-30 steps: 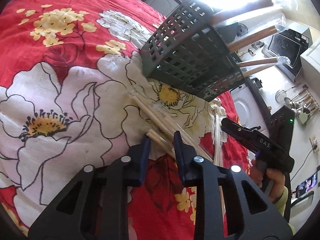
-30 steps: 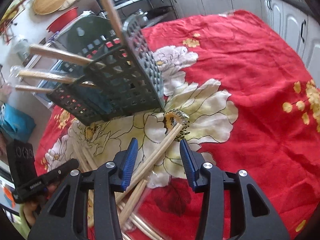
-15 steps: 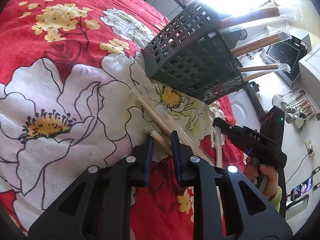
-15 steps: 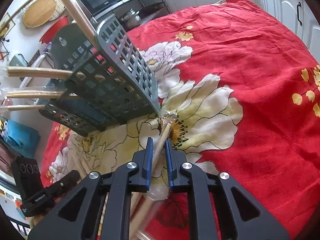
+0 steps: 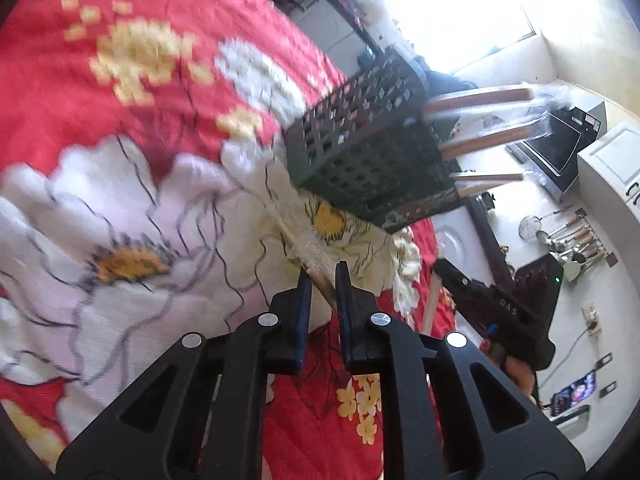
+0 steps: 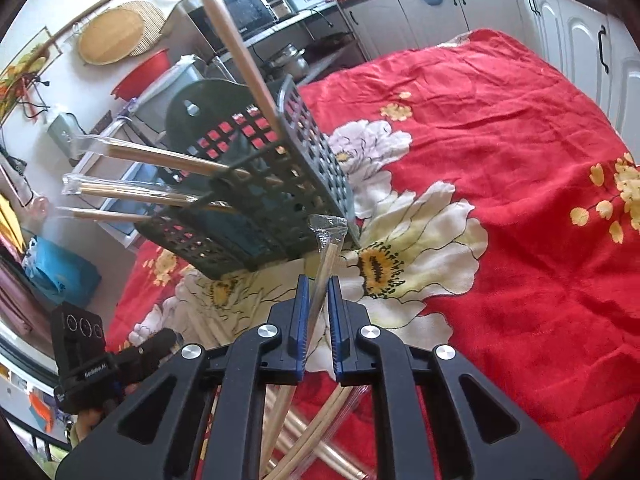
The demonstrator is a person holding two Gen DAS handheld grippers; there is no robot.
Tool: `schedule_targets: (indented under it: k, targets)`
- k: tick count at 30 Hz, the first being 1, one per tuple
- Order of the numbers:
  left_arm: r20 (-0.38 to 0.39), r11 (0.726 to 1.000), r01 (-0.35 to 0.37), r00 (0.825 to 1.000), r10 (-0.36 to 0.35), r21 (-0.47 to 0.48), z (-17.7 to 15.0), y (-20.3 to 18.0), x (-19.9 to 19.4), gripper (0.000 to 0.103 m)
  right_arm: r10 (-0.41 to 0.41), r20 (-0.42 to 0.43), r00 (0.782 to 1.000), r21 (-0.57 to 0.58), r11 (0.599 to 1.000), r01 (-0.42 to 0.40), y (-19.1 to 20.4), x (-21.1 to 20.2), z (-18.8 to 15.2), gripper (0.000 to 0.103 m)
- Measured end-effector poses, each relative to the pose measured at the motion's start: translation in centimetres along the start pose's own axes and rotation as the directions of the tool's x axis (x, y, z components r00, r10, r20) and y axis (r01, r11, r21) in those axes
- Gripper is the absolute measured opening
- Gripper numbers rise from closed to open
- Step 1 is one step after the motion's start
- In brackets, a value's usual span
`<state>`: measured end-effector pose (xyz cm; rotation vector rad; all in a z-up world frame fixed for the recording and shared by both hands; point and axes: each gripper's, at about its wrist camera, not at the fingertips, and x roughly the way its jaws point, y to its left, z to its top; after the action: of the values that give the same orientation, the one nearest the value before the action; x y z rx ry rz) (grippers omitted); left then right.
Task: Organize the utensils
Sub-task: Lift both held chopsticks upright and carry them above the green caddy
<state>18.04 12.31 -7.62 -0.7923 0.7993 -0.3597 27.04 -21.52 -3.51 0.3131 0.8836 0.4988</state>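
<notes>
A dark grey lattice utensil holder (image 6: 256, 196) stands on the red floral tablecloth (image 6: 500, 160) with several wrapped wooden chopstick pairs (image 6: 132, 196) sticking out; it also shows in the left wrist view (image 5: 368, 152). My right gripper (image 6: 319, 296) is shut on a plastic-wrapped chopstick pair (image 6: 330, 248), lifted, its tip near the holder's base. My left gripper (image 5: 322, 284) is shut on another wrapped chopstick pair (image 5: 308, 254) just off the cloth. More chopsticks (image 6: 320, 440) lie under the right gripper.
The right-hand gripper body (image 5: 492, 308) shows right of my left gripper. The left-hand gripper (image 6: 100, 364) shows at lower left in the right wrist view. Kitchen counters, a microwave (image 6: 248, 8) and white cabinets (image 6: 560, 20) surround the table.
Both grippers have closed on wrapped chopstick pairs and begun lifting them; the right pair now tilts up toward the holder. The left view has swung and blurred.
</notes>
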Motion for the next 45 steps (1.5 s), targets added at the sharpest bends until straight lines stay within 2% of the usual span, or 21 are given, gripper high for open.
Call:
schedule_targets:
  k: [5, 12, 21, 32, 45]
  targets:
    - [0.080, 0.999, -0.018, 0.997, 0.014, 0.045, 0.5, -1.1, -2.4, 0.007, 0.022, 0.032, 0.999, -0.022, 1.000, -0.022, 0.9, -1.4, -0.1, 0.009]
    - [0.118, 0.998, -0.003, 0.993, -0.005, 0.065, 0.9, -2.2, -3.7, 0.006, 0.046, 0.080, 0.996, -0.103, 0.994, -0.038, 3.2, -3.4, -0.2, 0.008]
    - [0.187, 0.990, 0.007, 0.982, -0.033, 0.141, 1.1, -5.0, -5.8, 0.004, 0.078, 0.141, 0.987, -0.204, 0.978, -0.048, 6.0, -5.7, -0.6, 0.007]
    - [0.204, 0.976, 0.048, 0.974, -0.093, 0.212, 1.4, -8.5, -6.4, 0.003, 0.088, 0.232, 0.969, -0.282, 0.959, -0.020, 7.8, -8.2, -0.8, 0.006]
    - [0.215, 0.944, 0.082, 0.964, -0.156, 0.319, 1.5, -13.0, -6.6, 0.003, 0.094, 0.319, 0.943, -0.313, 0.950, 0.011, 8.4, -10.8, -0.5, 0.006]
